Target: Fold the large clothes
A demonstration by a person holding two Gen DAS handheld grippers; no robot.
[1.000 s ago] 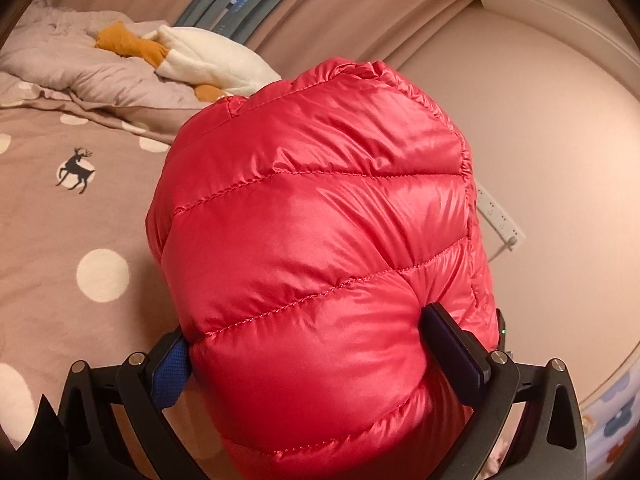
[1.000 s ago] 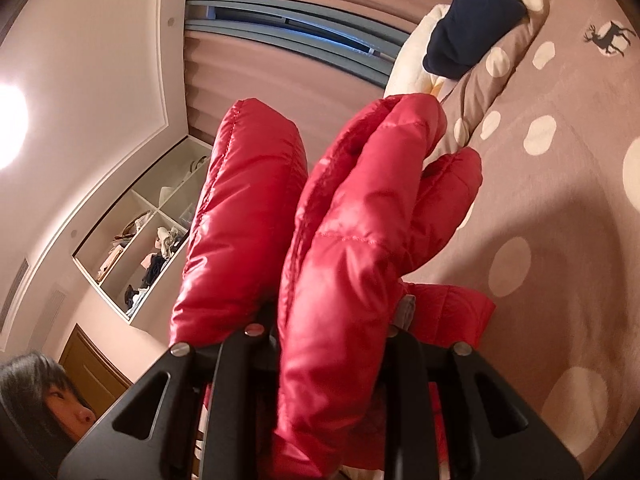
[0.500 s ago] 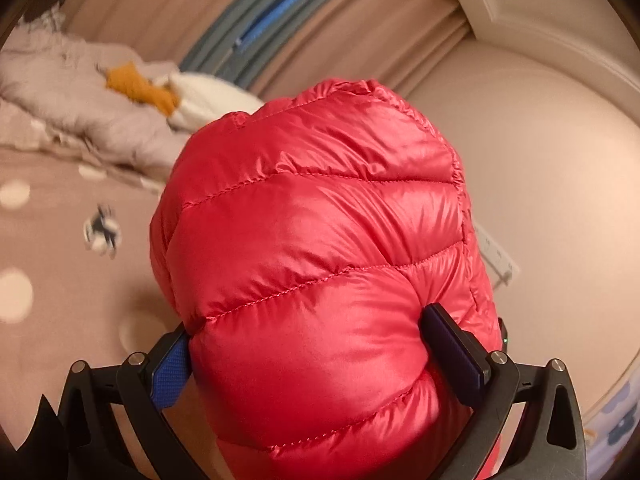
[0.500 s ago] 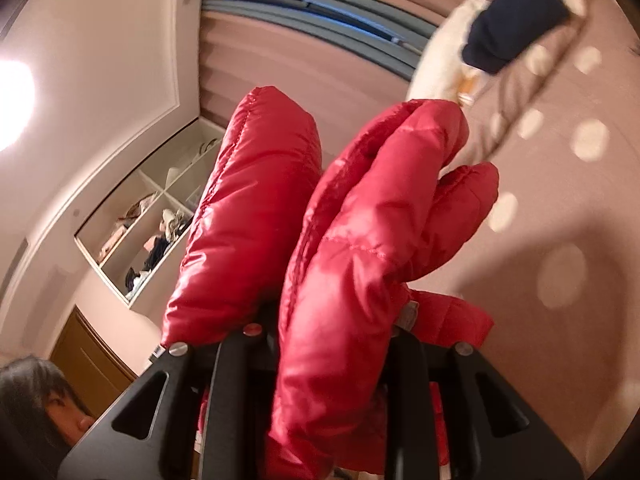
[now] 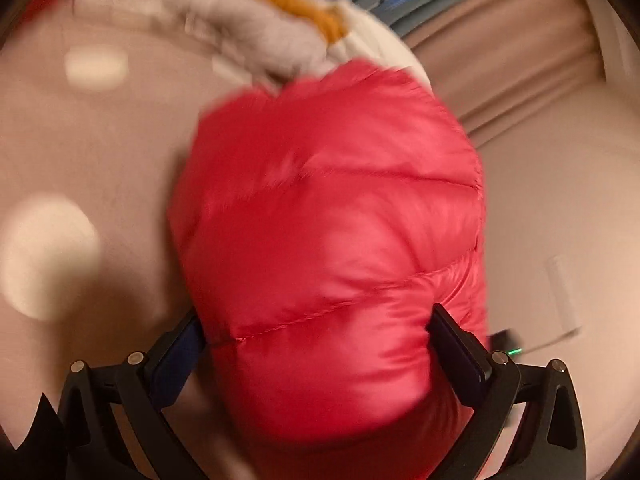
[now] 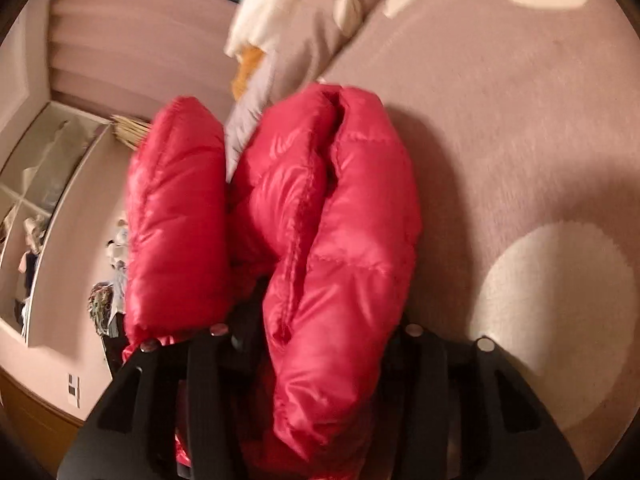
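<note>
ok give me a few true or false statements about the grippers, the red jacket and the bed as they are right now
1. Both grippers are clamped on the red puffer jacket. True: the left gripper and the right gripper each have it bunched between their fingers.
2. The jacket is blue. False: it is shiny red with quilted stitching.
3. The bed cover is plain white. False: it is brownish pink with pale dots.
4. In the right wrist view the jacket shows as separate puffy lobes. True.
5. The left gripper is open and empty. False: the jacket fills the space between its fingers.
</note>
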